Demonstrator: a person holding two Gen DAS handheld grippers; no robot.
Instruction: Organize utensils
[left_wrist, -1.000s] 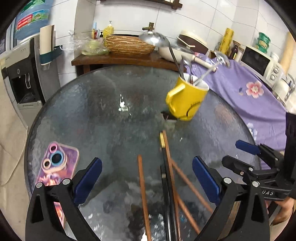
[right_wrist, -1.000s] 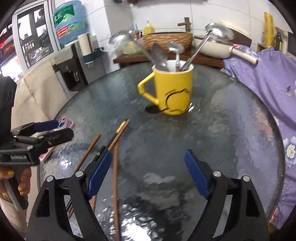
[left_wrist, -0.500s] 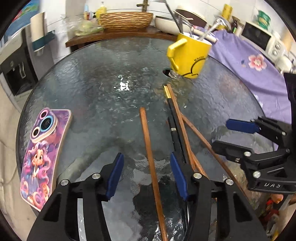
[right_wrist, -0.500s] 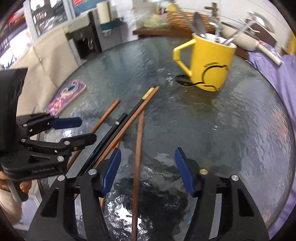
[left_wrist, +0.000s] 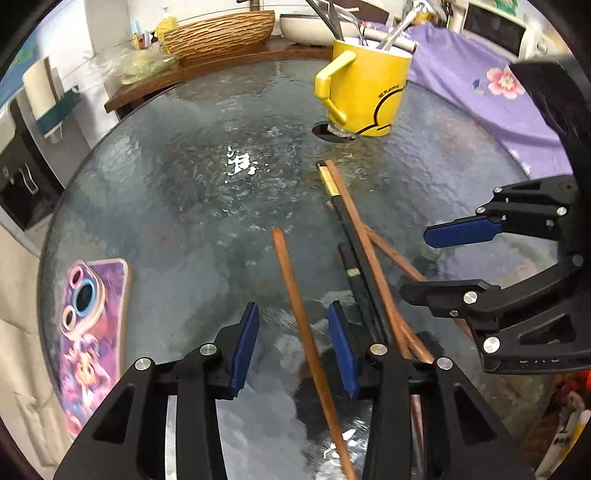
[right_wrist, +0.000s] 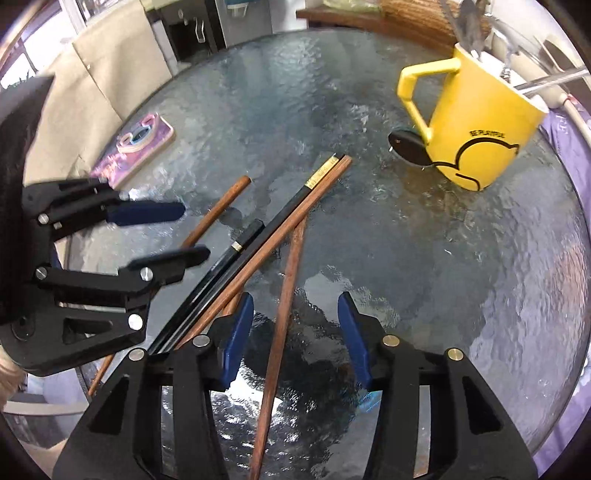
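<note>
Round textured glass table (left_wrist: 177, 192) filled both views, backed by a wooden side shelf (left_wrist: 207, 70) carrying a woven basket (left_wrist: 221, 33). Stood near the table's far edge: a yellow mug (left_wrist: 365, 92), handle toward the camera's left, already holding several metal spoons (right_wrist: 476, 22) whose bowls and stems rose above the rim. Lay loose on the glass on the near side of the mug, well apart from it: a scatter of chopsticks. Nearest to the mug reached a black chopstick with a gold band (left_wrist: 334, 195), touching a brown chopstick (left_wrist: 364, 240) alongside it, with a second, shorter black chopstick (left_wrist: 352, 273) just beside them. Ran apart from that cluster, on the side away from the mug's body, a single reddish-brown chopstick (left_wrist: 299, 314). Crossed under the cluster, angled off toward the other side, another brown chopstick (right_wrist: 291, 273). Hovered low over the single reddish-brown stick the left gripper (left_wrist: 291, 347), blue pads parted with that stick passing between them, neither pad visibly touching it. Hovered likewise the right gripper (right_wrist: 295, 332), fingers spread, straddling the crossing brown stick, no contact evident. Rested far from the mug, at the table's near-left edge, a phone in a purple cartoon case (left_wrist: 92, 325), camera side up. Draped beyond the mug, a purple flowered cloth (left_wrist: 491, 88).
</note>
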